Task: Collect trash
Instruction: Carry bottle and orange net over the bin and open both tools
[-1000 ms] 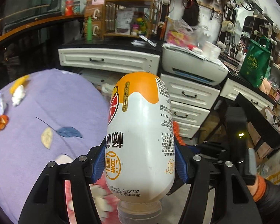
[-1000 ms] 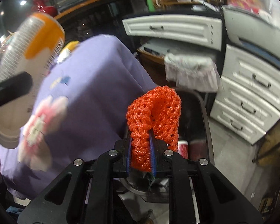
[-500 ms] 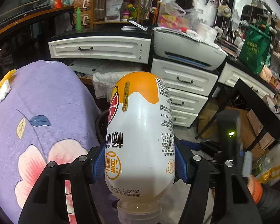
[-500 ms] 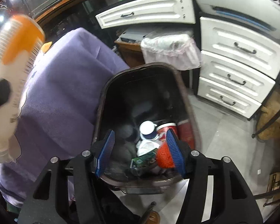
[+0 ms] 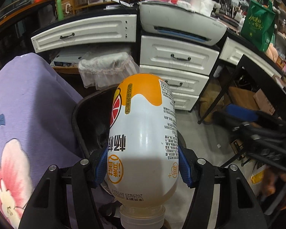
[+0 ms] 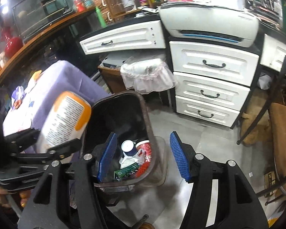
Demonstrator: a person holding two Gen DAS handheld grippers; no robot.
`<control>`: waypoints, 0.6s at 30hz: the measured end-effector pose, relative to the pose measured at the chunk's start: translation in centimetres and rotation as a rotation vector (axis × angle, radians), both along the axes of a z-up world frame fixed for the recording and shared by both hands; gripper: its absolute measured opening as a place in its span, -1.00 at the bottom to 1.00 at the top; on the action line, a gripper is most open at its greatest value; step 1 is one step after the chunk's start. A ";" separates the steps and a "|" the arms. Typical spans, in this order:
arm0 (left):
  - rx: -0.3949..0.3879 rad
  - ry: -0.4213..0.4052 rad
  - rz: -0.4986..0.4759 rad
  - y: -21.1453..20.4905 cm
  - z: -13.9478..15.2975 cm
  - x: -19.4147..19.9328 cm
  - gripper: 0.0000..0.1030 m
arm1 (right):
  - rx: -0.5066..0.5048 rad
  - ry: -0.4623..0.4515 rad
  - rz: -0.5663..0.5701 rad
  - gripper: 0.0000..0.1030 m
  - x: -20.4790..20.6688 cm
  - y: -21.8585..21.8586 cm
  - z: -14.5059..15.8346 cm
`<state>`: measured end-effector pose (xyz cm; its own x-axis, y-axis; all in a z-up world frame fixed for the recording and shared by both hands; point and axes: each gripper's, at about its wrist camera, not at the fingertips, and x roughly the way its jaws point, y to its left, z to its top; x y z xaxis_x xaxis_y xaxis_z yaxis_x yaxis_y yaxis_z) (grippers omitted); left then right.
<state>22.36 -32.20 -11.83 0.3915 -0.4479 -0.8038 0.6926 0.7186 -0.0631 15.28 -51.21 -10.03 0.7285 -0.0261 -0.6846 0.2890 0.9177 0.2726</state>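
A white-and-orange drink bottle (image 5: 143,143), gripped cap-end toward the camera and with a little pale liquid pooled near its cap, sits clenched between the blue pads of the left claw (image 5: 143,167), poised beside the near-left rim of a dark trash bin (image 6: 141,103) that stands on the grey floor next to a bench draped in a purple floral cloth (image 5: 28,105). From the right wrist view the bottle (image 6: 64,122) appears tilted, its orange base pointing toward the bin's mouth but seemingly not yet over it. The right claw (image 6: 143,154) hangs released and empty above the bin, its pads spread wide, framing the rubbish already inside: a red cup (image 6: 145,148), a white lid-like round piece (image 6: 128,146), crumpled white wrapping, a green carton (image 6: 126,170) and a scrap of orange netting (image 6: 144,168). Behind the bin stand a frilled, cloth-covered stool or box (image 6: 146,74), white drawers (image 6: 211,87) and a printer (image 6: 209,24) on the dark counter; more bits of litter appear to lie on the far end of the purple cloth, too blurred to name. The step in hand looks to be the disposal of the bottle. The next move, by this reading, calls for the left claw to carry the bottle a little rightward until it clears the rim, then let go so it drops in, while the right claw keeps out of the way to avoid a collision.
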 end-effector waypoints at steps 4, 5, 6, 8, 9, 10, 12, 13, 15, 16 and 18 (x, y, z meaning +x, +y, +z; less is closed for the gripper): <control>0.014 0.032 -0.002 -0.6 -0.9 0.4 0.19 | 0.002 -0.004 -0.011 0.13 -0.6 -0.3 0.1; 0.015 0.040 -0.004 -0.8 -1.1 0.5 0.19 | 0.004 -0.005 -0.014 0.13 -0.8 -0.4 0.1; 0.018 0.045 -0.006 -1.0 -1.3 0.5 0.19 | 0.006 -0.006 -0.016 0.13 -0.9 -0.5 0.1; 0.037 0.033 -0.014 -1.4 -1.6 0.4 0.20 | 0.009 -0.008 -0.017 0.13 -1.0 -0.6 0.2; 0.046 0.022 -0.015 -1.6 -1.7 0.3 0.20 | 0.008 -0.009 -0.018 0.13 -1.1 -0.7 0.3; 0.052 0.020 -0.017 -1.7 -1.7 0.4 0.21 | 0.006 -0.009 -0.017 0.13 -1.1 -0.6 0.3; 0.065 0.027 -0.013 -1.9 -1.9 0.6 0.39 | 0.004 -0.009 -0.017 0.13 -1.1 -0.6 0.4; 0.068 0.031 -0.004 -1.8 -2.0 0.7 0.52 | 0.003 -0.010 -0.016 0.13 -1.0 -0.6 0.5; 0.048 0.042 -0.005 -1.6 -1.8 0.7 0.59 | 0.000 -0.013 -0.017 0.13 -1.1 -0.6 0.6; 0.045 0.042 -0.010 -1.5 -1.7 0.6 0.64 | 0.000 -0.015 -0.019 0.13 -1.1 -0.6 0.7; 0.040 0.027 -0.018 -1.3 -1.3 0.3 0.67 | 0.002 -0.017 -0.022 0.13 -1.0 -0.7 0.8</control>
<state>22.63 -33.53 -13.11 0.3615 -0.4222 -0.8313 0.7039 0.7083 -0.0536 14.25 -51.91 -9.19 0.7391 -0.0412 -0.6724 0.3049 0.9104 0.2795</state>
